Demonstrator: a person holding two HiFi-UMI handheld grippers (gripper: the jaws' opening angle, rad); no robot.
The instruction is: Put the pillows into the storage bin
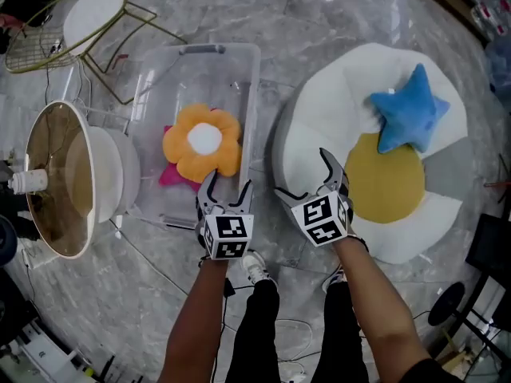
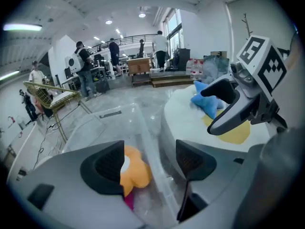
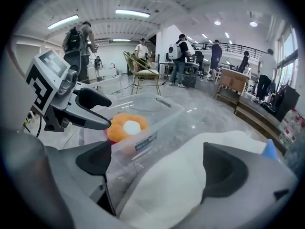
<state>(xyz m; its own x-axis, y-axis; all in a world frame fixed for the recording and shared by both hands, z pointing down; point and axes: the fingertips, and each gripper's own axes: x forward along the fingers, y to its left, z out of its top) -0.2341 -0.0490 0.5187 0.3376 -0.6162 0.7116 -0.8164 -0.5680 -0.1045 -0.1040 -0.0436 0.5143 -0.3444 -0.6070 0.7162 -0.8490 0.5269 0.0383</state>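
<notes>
One plush flower-shaped pillow [image 1: 202, 143] sits inside a clear plastic bin [image 1: 253, 102].

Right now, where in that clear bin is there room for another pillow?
In the storage bin, the far half beyond the orange flower pillow is bare. The near half is crowded: that pillow lies over a pink pillow.
</notes>
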